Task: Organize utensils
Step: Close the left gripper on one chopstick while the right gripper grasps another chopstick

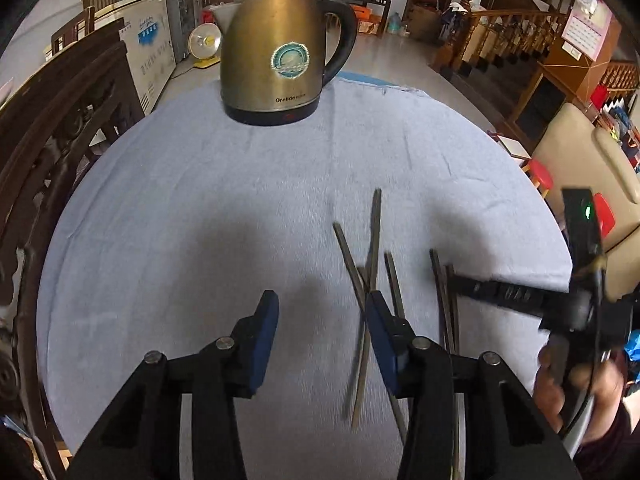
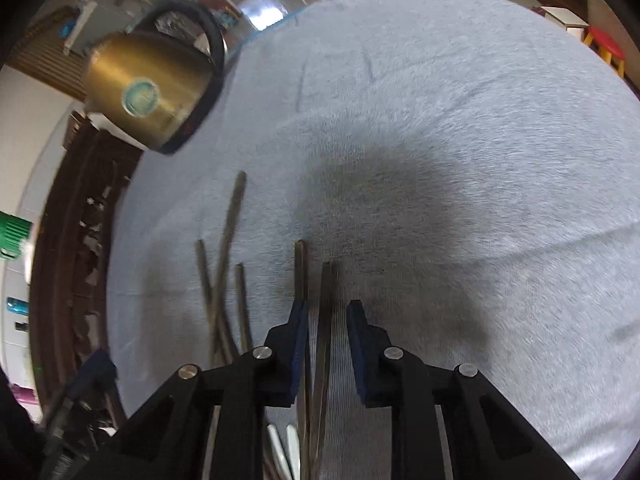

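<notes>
Several dark chopsticks lie on the light blue cloth. Three crossed chopsticks (image 1: 370,280) lie just right of my left gripper (image 1: 322,312), which is open and empty above the cloth. Two parallel chopsticks (image 1: 446,300) lie further right, under my right gripper's arm (image 1: 516,296). In the right wrist view my right gripper (image 2: 327,312) is open, its fingers astride one of the parallel chopsticks (image 2: 325,320); the other one (image 2: 301,272) lies beside the left finger. The crossed chopsticks (image 2: 224,276) lie to its left.
A brass-coloured electric kettle (image 1: 276,48) stands at the far edge of the round table (image 1: 180,184); it also shows in the right wrist view (image 2: 148,92). Carved wooden chairs (image 1: 52,128) stand at the left. White objects (image 2: 286,448) lie under the right gripper.
</notes>
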